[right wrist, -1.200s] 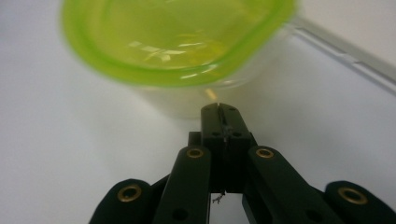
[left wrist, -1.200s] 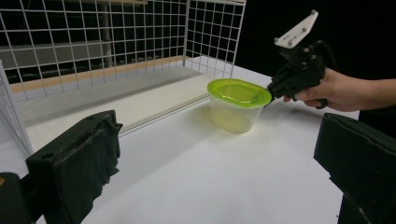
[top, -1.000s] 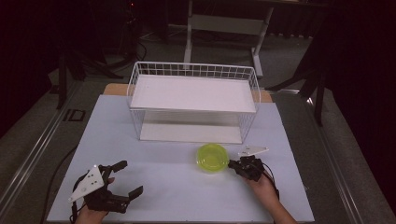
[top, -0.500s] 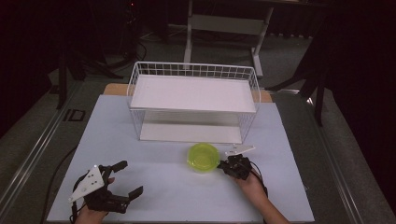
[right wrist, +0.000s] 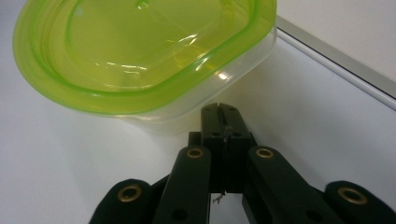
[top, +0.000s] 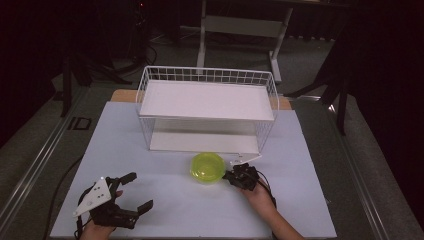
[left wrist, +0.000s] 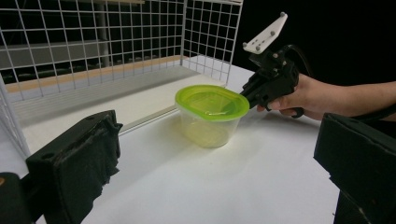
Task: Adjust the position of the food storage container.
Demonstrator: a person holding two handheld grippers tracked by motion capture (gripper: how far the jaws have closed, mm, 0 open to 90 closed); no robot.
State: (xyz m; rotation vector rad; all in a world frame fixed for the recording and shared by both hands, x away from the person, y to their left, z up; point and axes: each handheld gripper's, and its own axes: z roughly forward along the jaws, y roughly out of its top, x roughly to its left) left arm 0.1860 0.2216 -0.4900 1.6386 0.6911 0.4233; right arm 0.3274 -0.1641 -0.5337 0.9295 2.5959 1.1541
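Green-lidded tub (top: 207,167) shoved leftward by closed right tongs (top: 231,176)

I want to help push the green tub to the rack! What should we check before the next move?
1. Right tool shut, tips together against the tub's side: ok.
2. Green-lidded tub upright on the table: ok.
3. Lid on the tub: ok.
4. Left tool open, away from the tub: ok.
5. Wire rack lower shelf bare in front of the tub: ok.
6. Tub fits under the upper shelf: cannot tell.
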